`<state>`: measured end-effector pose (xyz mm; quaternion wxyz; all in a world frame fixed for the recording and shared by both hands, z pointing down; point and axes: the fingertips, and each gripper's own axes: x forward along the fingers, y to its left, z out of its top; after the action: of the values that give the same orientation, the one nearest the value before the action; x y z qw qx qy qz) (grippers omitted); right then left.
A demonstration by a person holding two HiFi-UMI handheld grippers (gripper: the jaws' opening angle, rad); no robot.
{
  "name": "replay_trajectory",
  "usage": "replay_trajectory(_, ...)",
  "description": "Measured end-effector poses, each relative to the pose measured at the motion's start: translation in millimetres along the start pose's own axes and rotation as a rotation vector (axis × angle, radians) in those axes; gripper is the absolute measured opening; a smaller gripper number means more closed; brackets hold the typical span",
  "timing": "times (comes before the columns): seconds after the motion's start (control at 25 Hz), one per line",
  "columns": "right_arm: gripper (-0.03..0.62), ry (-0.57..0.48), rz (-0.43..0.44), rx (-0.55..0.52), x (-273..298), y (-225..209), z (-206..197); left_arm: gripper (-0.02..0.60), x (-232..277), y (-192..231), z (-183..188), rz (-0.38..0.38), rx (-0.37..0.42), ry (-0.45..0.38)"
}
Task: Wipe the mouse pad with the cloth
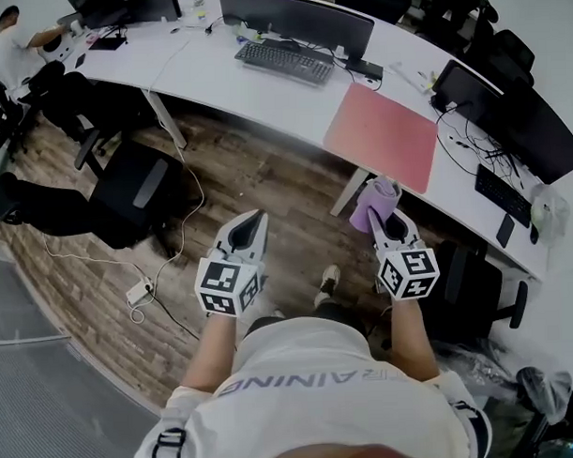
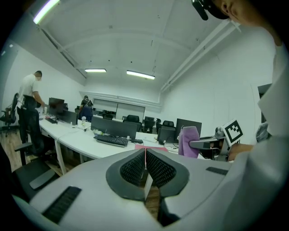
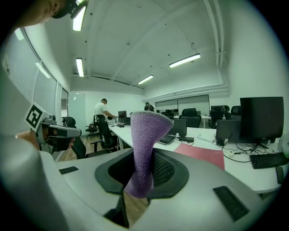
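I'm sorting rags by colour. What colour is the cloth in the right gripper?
Purple. The cloth shows best in the right gripper view.

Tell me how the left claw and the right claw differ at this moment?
The right claw is closed on a purple cloth that sticks up from between its jaws; the left claw is closed with nothing in it. The right claw is held nearer the pink mouse pad; the left claw is further left, over the wooden floor. Shared: both are grey, point toward the white desk and touch nothing on it.
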<state>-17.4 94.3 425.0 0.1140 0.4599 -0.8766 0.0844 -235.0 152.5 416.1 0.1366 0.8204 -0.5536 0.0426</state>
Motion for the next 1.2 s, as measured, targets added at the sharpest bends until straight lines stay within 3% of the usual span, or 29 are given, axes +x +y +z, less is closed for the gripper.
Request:
replay_trajectory(0.2, 0.101, -0.013, 0.03, 0.014, 34.5, -37.7, 10.3, 0.032, 49.3, 1.1, 11.9, 0.019, 0.032, 0.027)
replay_trajectory(0.52, 0.101, -0.039, 0.022, 0.052, 74.1, -150.2, 29.9, 0.032, 156.5, -29.3, 46.3, 0.02, 0.09, 0.029)
replay_trajectory(0.88, 0.101, -0.027, -0.015, 0.098, 95.0, -272.4, 26.4, 0.032, 270.6, -69.1, 58.2, 0.007, 0.085, 0.046)
replay_trajectory(1.2, 0.101, -0.013, -0.073, 0.156, 102.2, -332.8, 8.0, 0.032, 337.5, -81.7, 56.0, -0.025, 0.077, 0.078)
